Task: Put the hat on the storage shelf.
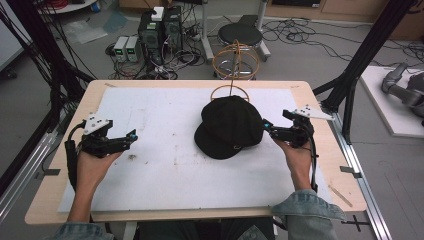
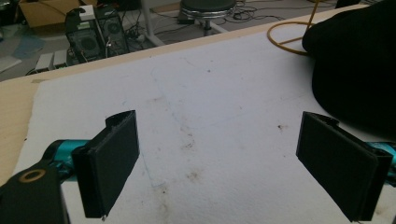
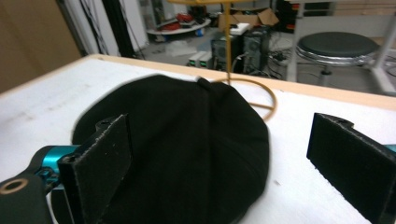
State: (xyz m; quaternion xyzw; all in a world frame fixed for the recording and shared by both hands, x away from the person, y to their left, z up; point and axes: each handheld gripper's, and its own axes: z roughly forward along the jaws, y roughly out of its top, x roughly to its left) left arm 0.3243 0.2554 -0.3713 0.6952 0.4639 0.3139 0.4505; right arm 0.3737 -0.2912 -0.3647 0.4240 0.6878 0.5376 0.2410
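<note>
- white padding [image 1: 165, 165] covers my wooden table, cables and computers on the floor behind.
- black cap [image 1: 230, 127] lies mid-table, just off my right gripper [image 1: 267, 126], well apart from my left gripper [image 1: 133, 135]; both jaws spread wide, holding nothing.
- cap hides the yellow wire stand [image 1: 235, 60] base partly.
- cap looks dark, rounded, brim toward me.

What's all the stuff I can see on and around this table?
Cap: one, black, middle of the mat.
Wire stand: one, orange, behind the cap at the table's far edge.
Mat: one, white, stained, covering the table.
Table: one, pale wood.
Stool: one, black seat, on the floor beyond.
Computer towers: two, dark, on the floor beyond.
Left gripper: black, open, over bare mat.
Right gripper: black, open, beside the cap.
</note>
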